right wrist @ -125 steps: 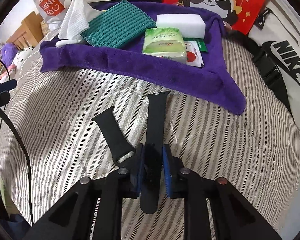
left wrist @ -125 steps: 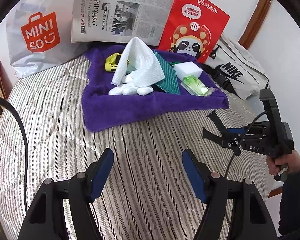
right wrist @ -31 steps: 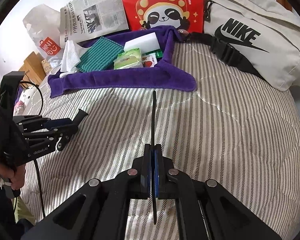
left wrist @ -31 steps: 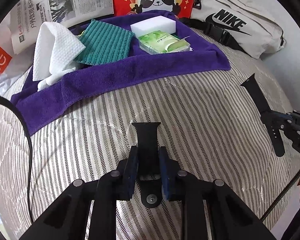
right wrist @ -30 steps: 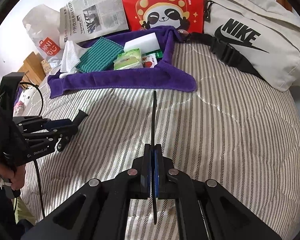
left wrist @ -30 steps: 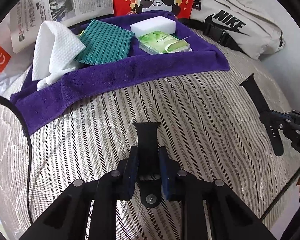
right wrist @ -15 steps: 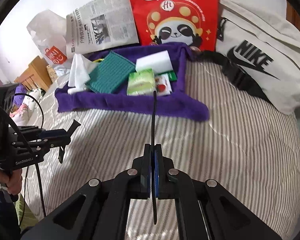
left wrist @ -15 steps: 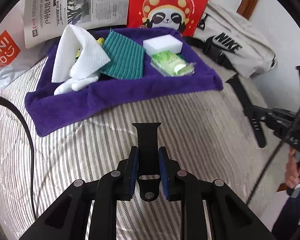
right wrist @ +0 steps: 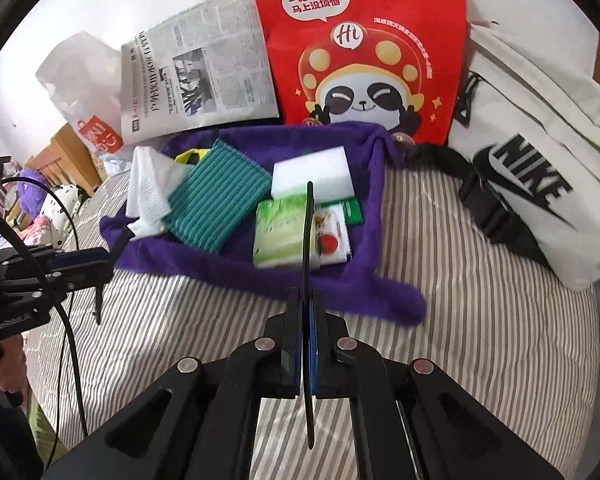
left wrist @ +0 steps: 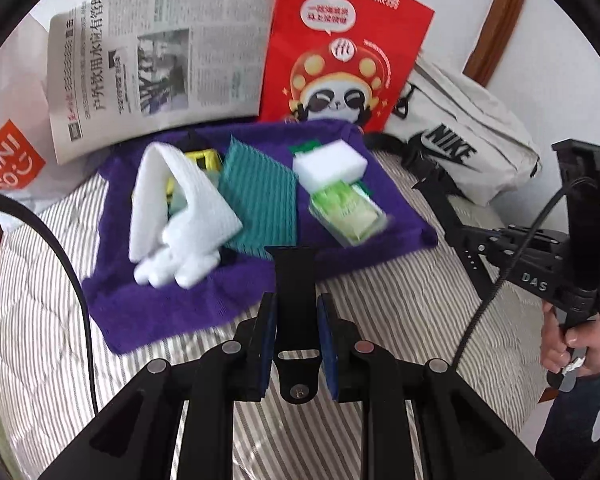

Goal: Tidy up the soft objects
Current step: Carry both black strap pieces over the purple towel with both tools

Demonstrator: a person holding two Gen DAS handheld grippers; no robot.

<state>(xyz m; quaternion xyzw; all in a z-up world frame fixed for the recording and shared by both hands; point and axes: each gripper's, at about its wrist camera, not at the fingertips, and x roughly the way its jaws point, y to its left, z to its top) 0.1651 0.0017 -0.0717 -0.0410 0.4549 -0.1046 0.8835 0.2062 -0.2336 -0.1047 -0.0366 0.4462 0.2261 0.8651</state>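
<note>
Bedcover (left wrist: pixel 380 312): grey and white stripes, herringbone weave; towel (left wrist: pixel 164 312): solid deep purple; scouring cloth (left wrist: pixel 260 208): teal with darker green stripes; folded cloth (left wrist: pixel 184 204): white, waffle texture; sponge block (left wrist: pixel 330 164): plain white; tissue packet (left wrist: pixel 346 216): pale green and white; sachet (right wrist: pixel 332 236): white with red print; paper bag (right wrist: pixel 364 40): red, panda in a red cap with yellow spots; sling bag (right wrist: pixel 540 184): off-white, black lettering and strap; both watch straps (left wrist: pixel 296 280) (right wrist: pixel 308 232): matt black; gripper pads (left wrist: pixel 328 340): blue.
</note>
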